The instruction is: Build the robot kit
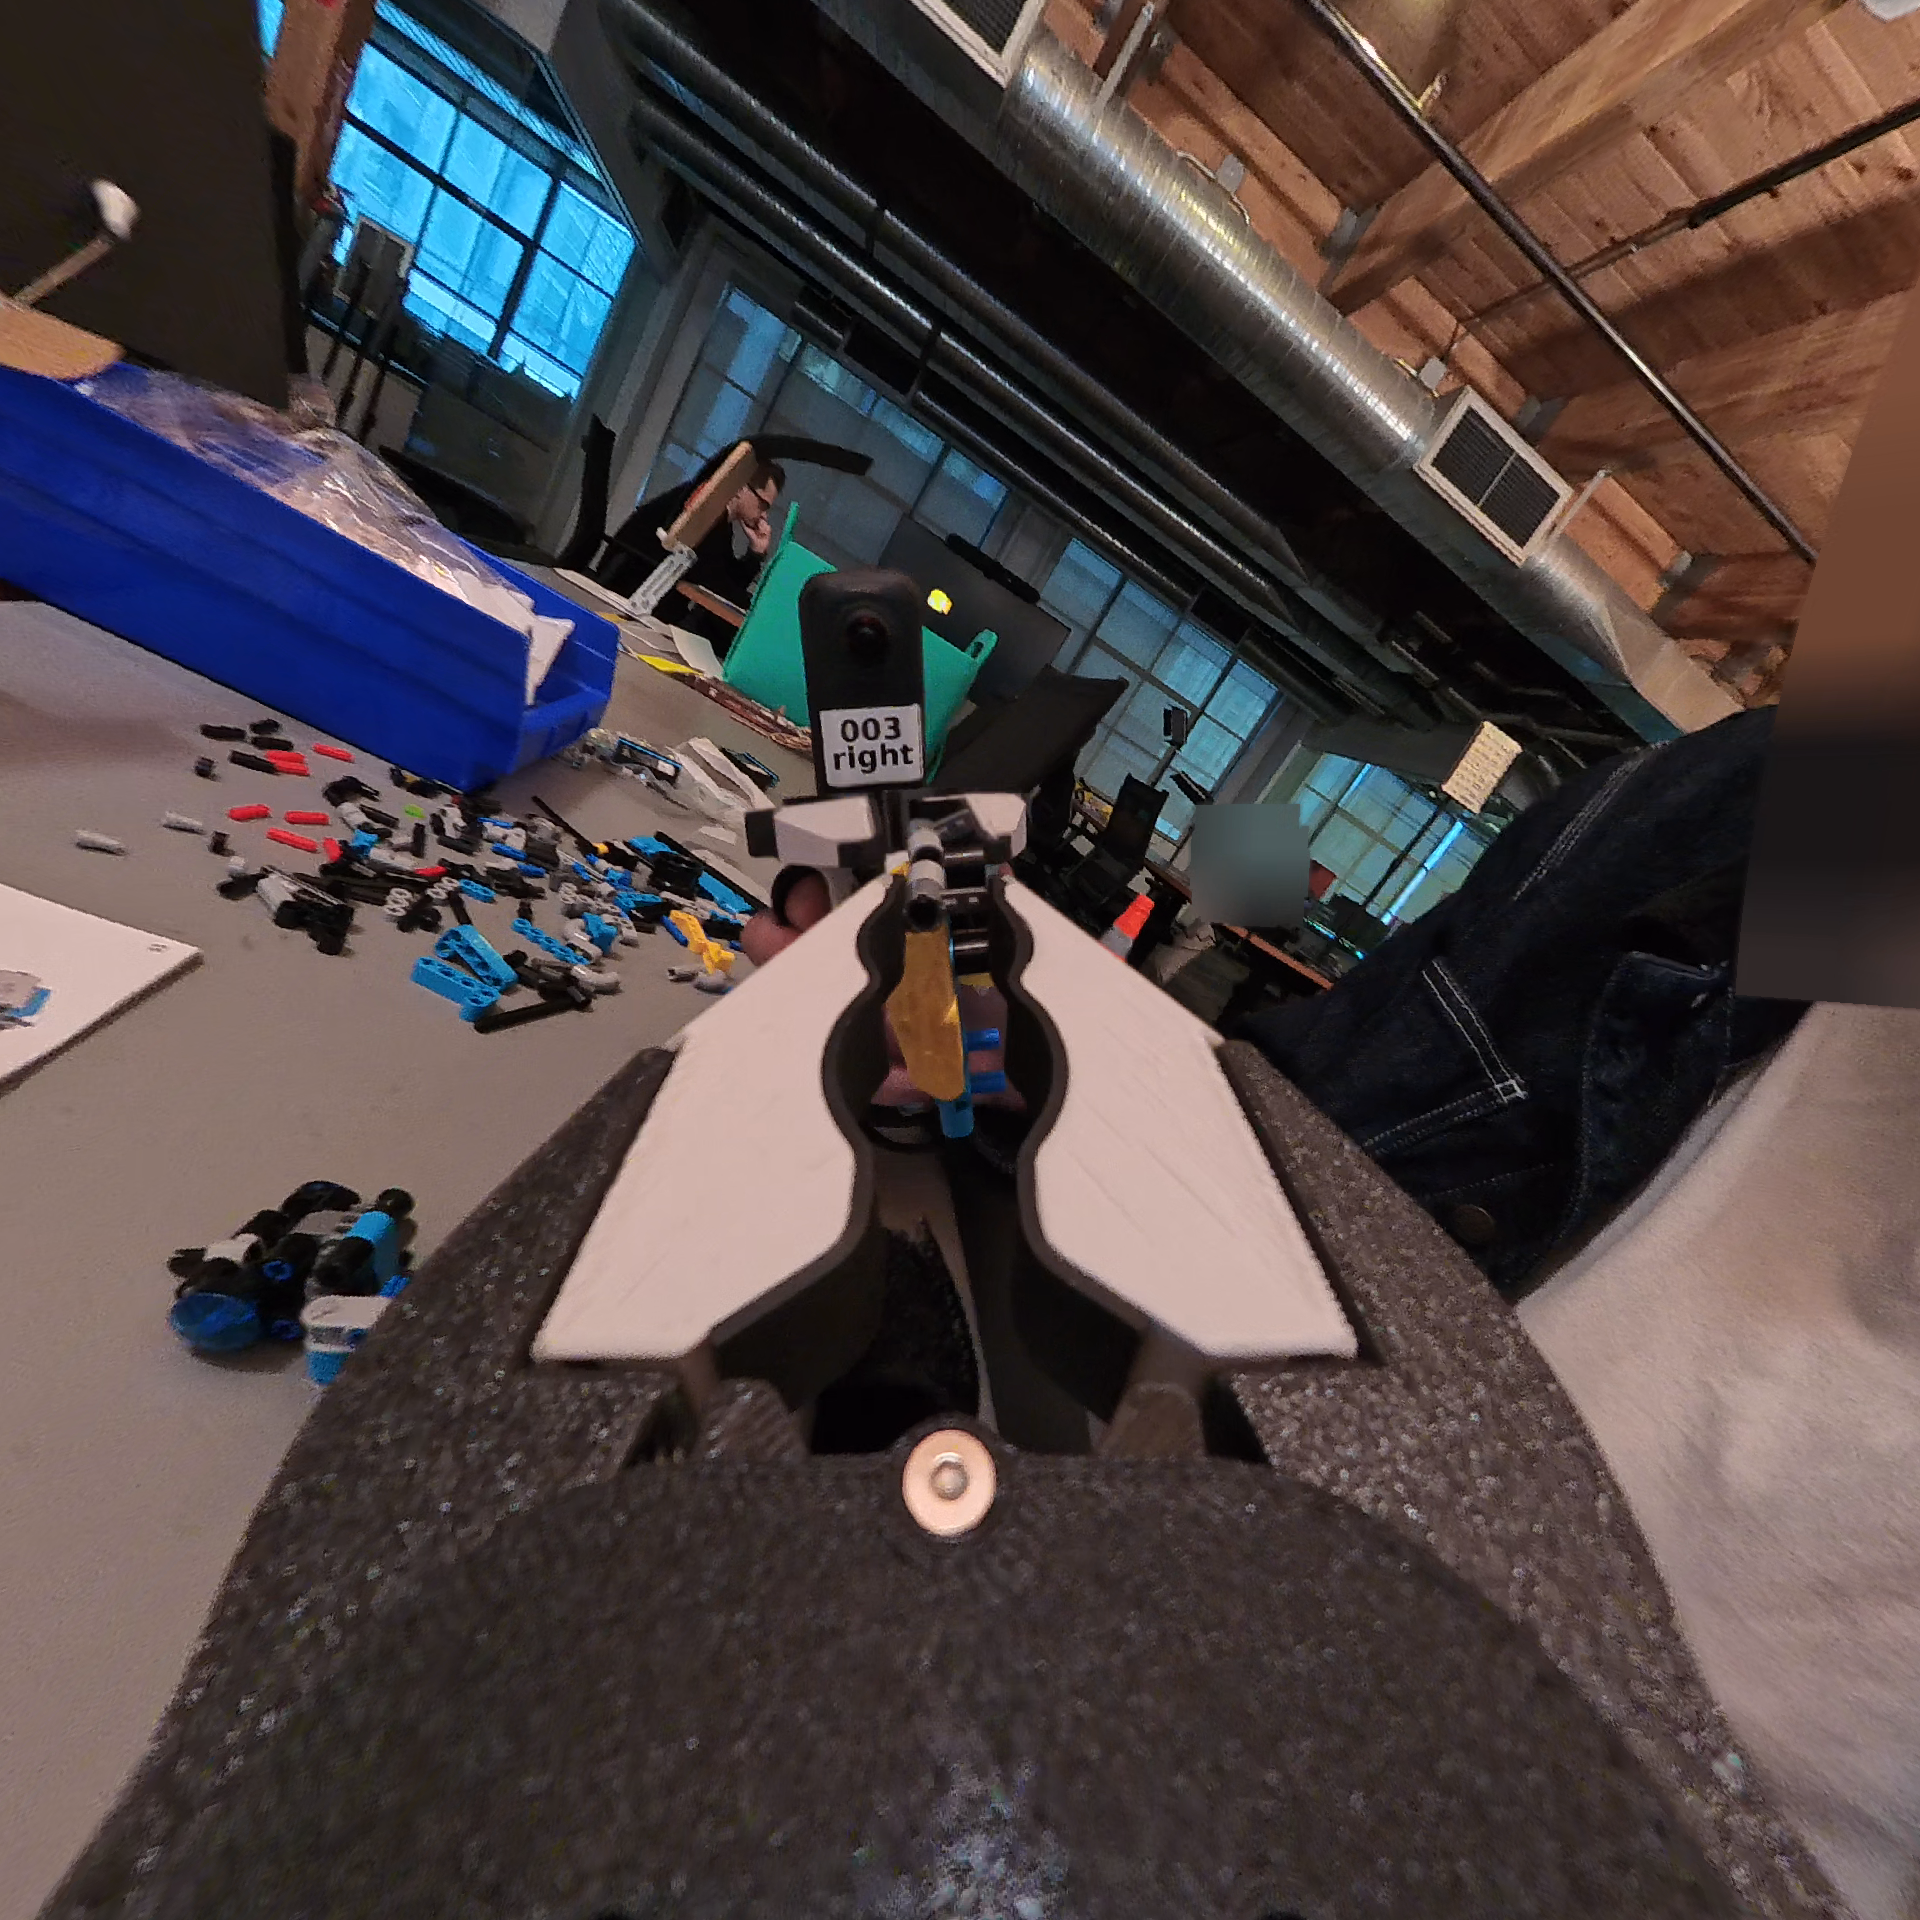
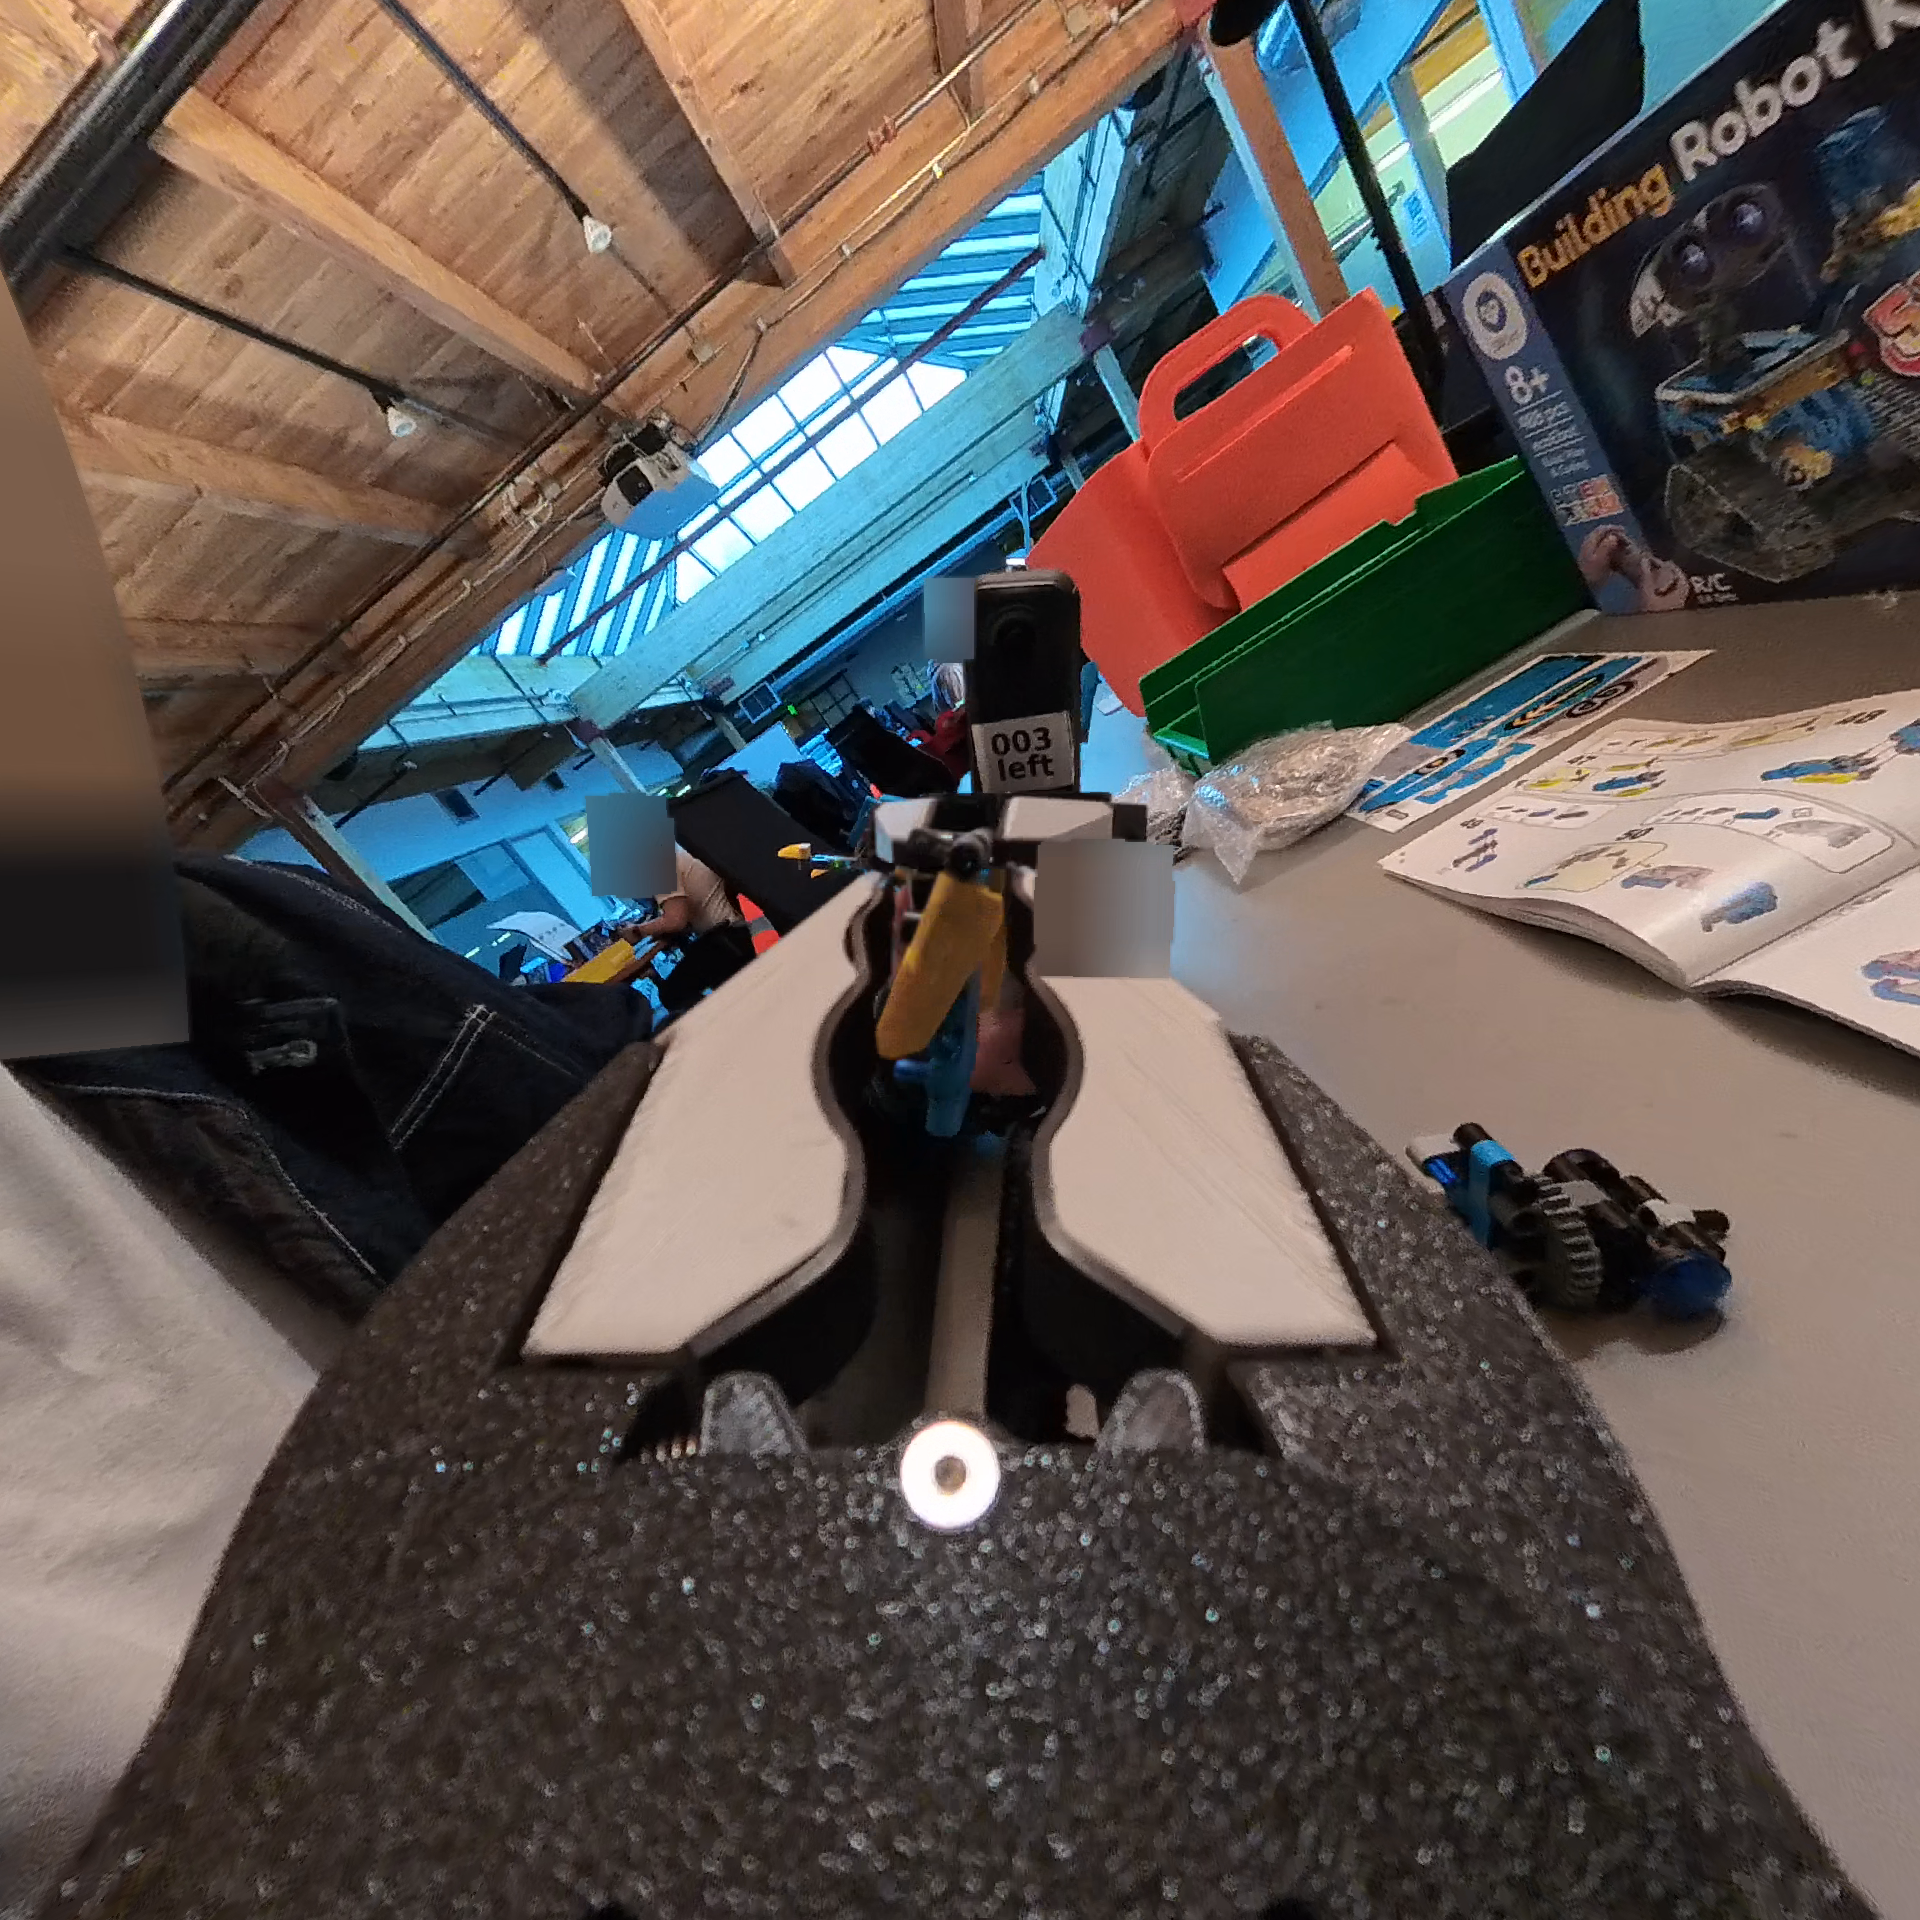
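Observation:
My left gripper (image 1: 925,883) and my right gripper (image 2: 951,878) face each other tip to tip above a grey table (image 1: 260,1091). Both are shut on one small brick assembly: a yellow piece (image 1: 923,1013) with blue connectors and a black and grey axle at its top. In the right wrist view the same yellow piece (image 2: 935,966) hangs between my right fingers, with a blue part below it. The right gripper (image 1: 904,831) shows end-on in the left wrist view. The left gripper (image 2: 997,826) shows end-on in the right wrist view.
A pile of loose black, blue and red parts (image 1: 468,883) lies before a blue bin (image 1: 260,582). A small black and blue sub-assembly (image 2: 1579,1226) sits on the table. An open booklet (image 2: 1714,862), plastic bag (image 2: 1278,790), green tray (image 2: 1351,644), orange case (image 2: 1247,468) and toy box (image 2: 1714,364) stand beyond. Less than 4 cm separates the two grippers' tips.

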`<state>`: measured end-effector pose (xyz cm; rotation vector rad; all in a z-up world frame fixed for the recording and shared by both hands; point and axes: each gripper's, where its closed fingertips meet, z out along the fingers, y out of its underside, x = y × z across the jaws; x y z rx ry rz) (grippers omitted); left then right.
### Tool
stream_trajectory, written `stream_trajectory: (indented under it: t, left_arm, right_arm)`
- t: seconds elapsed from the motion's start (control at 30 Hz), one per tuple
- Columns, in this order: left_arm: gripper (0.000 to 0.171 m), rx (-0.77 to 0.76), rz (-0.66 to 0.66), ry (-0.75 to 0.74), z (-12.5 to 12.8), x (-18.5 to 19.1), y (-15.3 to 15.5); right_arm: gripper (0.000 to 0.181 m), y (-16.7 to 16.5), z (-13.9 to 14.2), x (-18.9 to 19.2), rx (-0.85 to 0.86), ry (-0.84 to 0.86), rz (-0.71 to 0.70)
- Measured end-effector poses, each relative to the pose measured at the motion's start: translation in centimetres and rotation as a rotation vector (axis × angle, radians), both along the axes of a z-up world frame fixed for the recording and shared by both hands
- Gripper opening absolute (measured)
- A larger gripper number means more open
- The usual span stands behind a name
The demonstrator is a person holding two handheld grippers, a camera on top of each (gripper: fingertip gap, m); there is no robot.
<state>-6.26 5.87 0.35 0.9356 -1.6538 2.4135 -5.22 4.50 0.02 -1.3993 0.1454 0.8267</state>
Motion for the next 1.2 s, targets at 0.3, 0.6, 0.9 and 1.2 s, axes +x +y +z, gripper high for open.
stream_trajectory:
  t: [0.3, 0.6, 0.9, 1.2]
  left_arm:
    - [0.015, 0.003, 0.003, 0.008, -0.2, 0.1, 0.1]
    - [0.015, -0.025, -0.020, 0.018, 0.1, -0.1, 0.1]
    - [0.034, 0.057, -0.012, -0.012, -0.6, -0.3, -1.1]
    - [0.009, 0.100, 0.012, 0.001, -1.5, 0.2, -0.9]
  right_arm:
    - [0.018, 0.5, -1.1, -0.8, -0.063, -0.033, 0.031]
    - [0.016, 0.5, -1.1, -0.9, -0.055, -0.139, -0.017]
    - [0.013, 0.2, -0.7, -0.7, -0.039, -0.018, 0.031]
    - [0.012, 0.5, -1.3, -0.9, -0.075, -0.067, 0.018]
